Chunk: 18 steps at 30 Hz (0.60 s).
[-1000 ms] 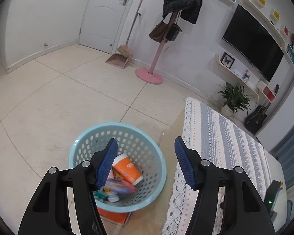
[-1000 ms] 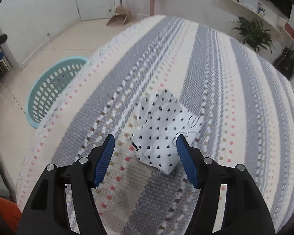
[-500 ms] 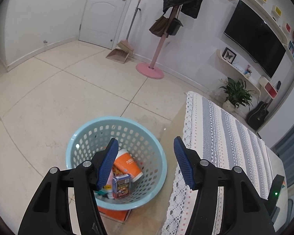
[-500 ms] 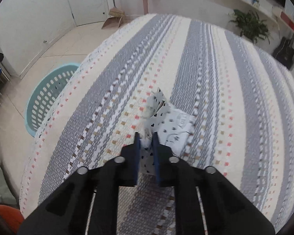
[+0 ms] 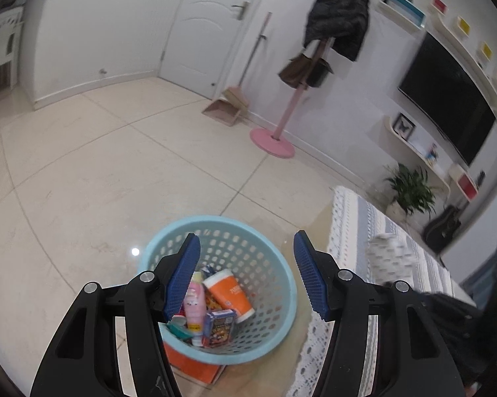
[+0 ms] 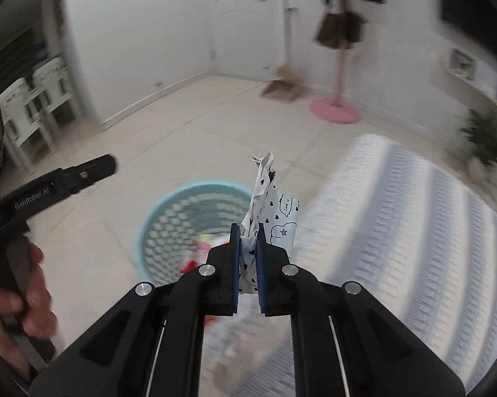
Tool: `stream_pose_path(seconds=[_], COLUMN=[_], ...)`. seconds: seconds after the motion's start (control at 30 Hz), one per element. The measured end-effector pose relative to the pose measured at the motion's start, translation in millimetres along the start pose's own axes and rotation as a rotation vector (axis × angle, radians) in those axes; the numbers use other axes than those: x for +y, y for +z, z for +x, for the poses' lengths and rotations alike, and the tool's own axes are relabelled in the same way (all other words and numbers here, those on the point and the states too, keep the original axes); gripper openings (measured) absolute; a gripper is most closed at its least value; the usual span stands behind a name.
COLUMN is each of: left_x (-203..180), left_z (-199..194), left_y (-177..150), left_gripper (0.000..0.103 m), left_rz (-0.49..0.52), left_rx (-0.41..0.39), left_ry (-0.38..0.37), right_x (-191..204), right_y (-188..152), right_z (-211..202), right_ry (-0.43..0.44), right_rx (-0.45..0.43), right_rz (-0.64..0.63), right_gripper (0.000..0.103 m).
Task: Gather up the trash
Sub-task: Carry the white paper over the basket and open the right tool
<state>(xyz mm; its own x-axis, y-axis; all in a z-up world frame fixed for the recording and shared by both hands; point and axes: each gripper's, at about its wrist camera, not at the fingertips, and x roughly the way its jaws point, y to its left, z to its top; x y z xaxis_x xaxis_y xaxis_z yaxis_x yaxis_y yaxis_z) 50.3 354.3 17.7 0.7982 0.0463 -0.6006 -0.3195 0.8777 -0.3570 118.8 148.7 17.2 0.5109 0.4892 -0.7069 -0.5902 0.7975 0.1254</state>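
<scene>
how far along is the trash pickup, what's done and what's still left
Done: the blue basket on the floor already holds an orange cup, a pink bottle and a small carton. In hand: the right gripper is shut on a white heart-print wrapper, held in the air above the basket. Left: dropping it in. The left gripper is open and empty.

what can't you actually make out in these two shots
- Basket contents, right wrist view: motion blur, and the right tongs cover the near part.
- Heart-print wrapper, right wrist view: its lower end sits behind the pads.
- Orange item under the basket, left wrist view: mostly covered by the basket.
- Carton label: too small to read.
</scene>
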Motion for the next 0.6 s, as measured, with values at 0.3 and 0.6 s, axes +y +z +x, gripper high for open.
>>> stream_pose_path(seconds=[0.3, 0.6], left_x=[18, 9], left_z=[-9, -25], left_y=[9, 8], left_gripper=[0.063, 0.068], left_rz=[-0.068, -0.021], left_rx=[-0.033, -0.055], left_ry=[0.028, 0.010], right_x=[16, -5], right_y=[8, 2], right_z=[95, 80], right_ry=[0.120, 0.103], right_rx=[0.157, 0.123], right_rz=[0.056, 0.110], right_gripper=[0.018, 0.071])
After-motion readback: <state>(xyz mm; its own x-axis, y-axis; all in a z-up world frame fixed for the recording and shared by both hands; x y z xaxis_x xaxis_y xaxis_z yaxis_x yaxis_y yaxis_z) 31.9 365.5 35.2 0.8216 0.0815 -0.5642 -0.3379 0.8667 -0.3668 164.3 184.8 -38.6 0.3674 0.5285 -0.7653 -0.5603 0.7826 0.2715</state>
